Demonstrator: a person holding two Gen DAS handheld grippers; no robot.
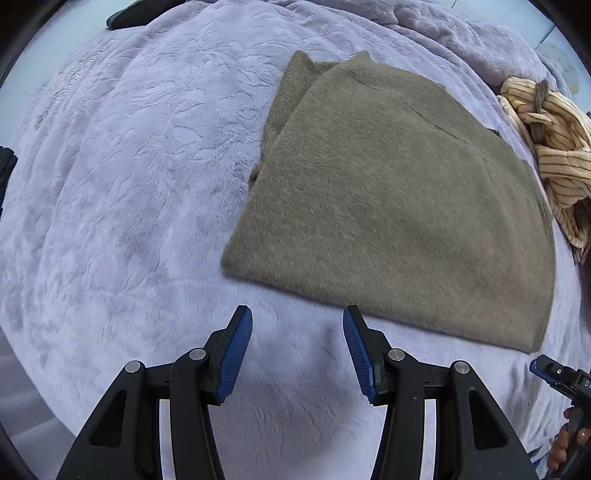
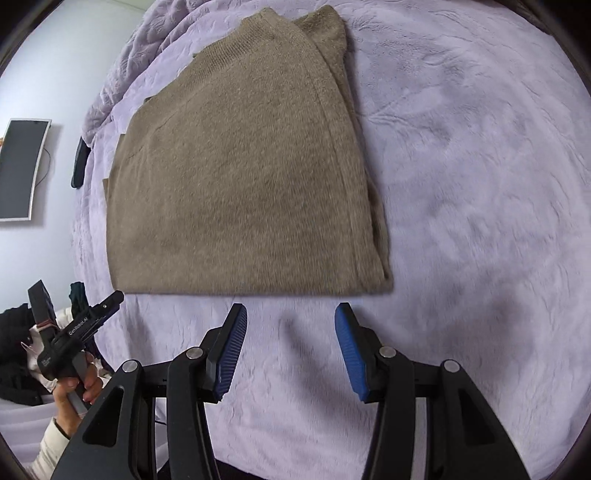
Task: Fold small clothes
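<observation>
A folded olive-brown knit sweater (image 1: 399, 206) (image 2: 240, 177) lies flat on a lavender plush blanket (image 1: 129, 184) (image 2: 480, 184). My left gripper (image 1: 296, 314) hangs over the blanket just short of the sweater's near left corner, open, with nothing between its blue pads. My right gripper (image 2: 291, 310) hovers just before the sweater's near edge, toward its right corner, also open and empty. Each tool shows at the edge of the other's view: the right gripper (image 1: 554, 373) at lower right, the left gripper (image 2: 78, 295) at lower left, held by a hand (image 2: 79, 387).
A crumpled cream garment with dark stripes (image 1: 554, 147) lies on the blanket just right of the sweater. A dark screen (image 2: 18, 166) hangs on the wall at the left, with a dark object (image 2: 78, 162) at the blanket's edge. The blanket bunches up at the far side (image 1: 461, 33).
</observation>
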